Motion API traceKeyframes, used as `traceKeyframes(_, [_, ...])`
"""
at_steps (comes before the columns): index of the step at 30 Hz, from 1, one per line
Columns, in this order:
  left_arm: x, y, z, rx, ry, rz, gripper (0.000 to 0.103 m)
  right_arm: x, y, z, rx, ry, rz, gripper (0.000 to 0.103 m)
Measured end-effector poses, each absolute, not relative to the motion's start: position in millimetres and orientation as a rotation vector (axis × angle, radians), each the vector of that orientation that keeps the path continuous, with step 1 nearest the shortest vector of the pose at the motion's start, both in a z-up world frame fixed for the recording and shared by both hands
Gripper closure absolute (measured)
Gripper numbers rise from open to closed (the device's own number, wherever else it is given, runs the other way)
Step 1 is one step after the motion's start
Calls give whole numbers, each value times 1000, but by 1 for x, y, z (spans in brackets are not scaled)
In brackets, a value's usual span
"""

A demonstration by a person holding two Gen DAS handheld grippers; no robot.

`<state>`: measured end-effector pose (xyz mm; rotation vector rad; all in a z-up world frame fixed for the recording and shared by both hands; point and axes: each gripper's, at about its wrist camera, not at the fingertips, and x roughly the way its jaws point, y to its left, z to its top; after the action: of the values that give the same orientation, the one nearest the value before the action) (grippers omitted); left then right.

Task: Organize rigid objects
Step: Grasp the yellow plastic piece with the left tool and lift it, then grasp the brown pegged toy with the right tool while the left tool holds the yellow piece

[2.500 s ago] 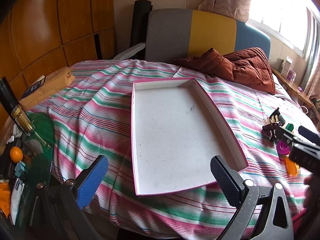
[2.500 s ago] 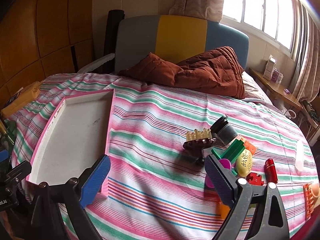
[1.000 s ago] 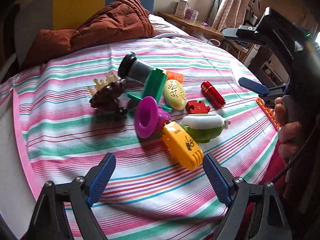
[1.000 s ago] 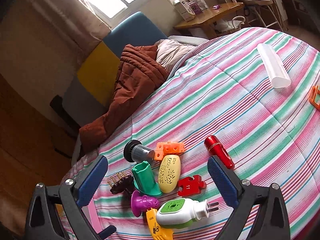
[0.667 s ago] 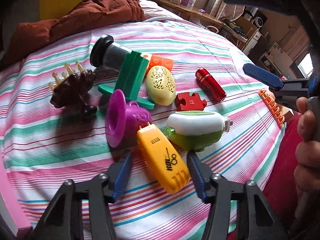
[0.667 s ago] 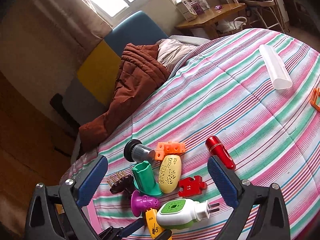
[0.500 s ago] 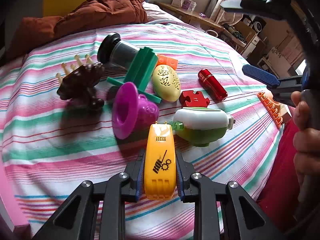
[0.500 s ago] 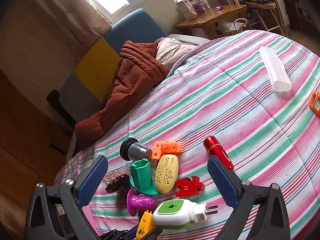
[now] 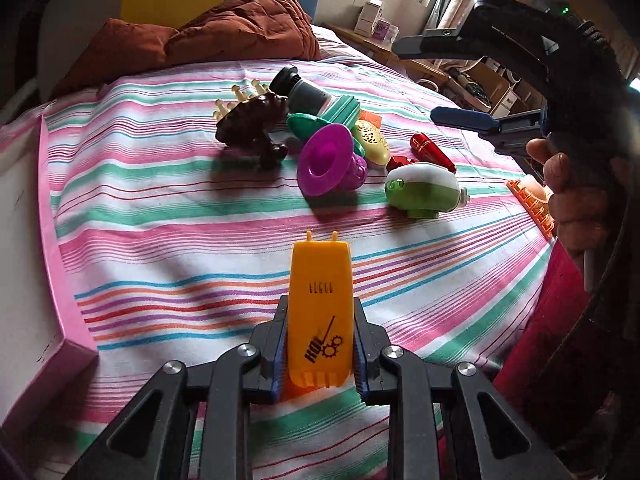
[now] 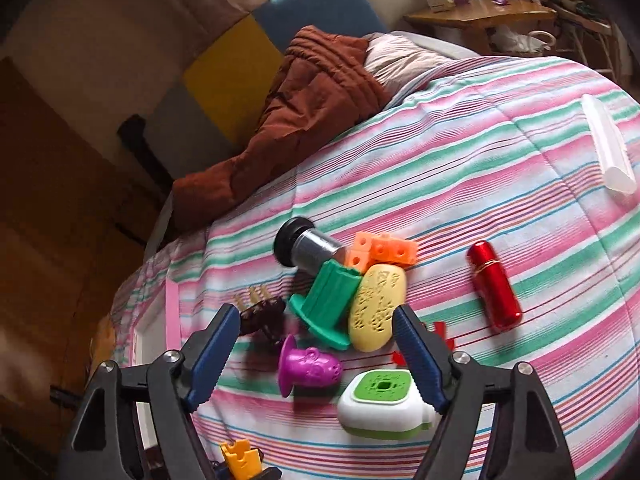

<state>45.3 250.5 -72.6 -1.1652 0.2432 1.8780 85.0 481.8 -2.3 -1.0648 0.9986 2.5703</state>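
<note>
My left tongs (image 9: 320, 354) are clenched on the yellow toy (image 9: 321, 312), which is raised above the striped bed (image 9: 180, 240). Ahead lies the pile: purple cup (image 9: 326, 160), green-white plug (image 9: 422, 190), brown clip (image 9: 252, 124), cream egg (image 9: 370, 140), red tube (image 9: 432, 150) and grey cylinder (image 9: 304, 92). The pink-rimmed tray (image 9: 56, 280) sits at my left. My right tongs (image 10: 316, 356) are closing, nothing gripped, with the purple cup and plug in the gap between their pads. A brown quilt (image 10: 304, 112) lies beyond.
</note>
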Motion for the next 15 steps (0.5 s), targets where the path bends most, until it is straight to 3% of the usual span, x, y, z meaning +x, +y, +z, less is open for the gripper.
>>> traceKeyframes(7, [44, 243, -70, -1178, 217, 1891, 77, 60, 429, -13, -1310, 606, 2624, 48])
traceKeyframes(11, [45, 233, -68, -1172, 229, 1908, 77, 54, 415, -16, -1345, 515, 2638, 61])
traceKeyframes(15, [44, 228, -70, -1176, 211, 1909, 77, 40, 394, -16, -1399, 460, 2714, 64])
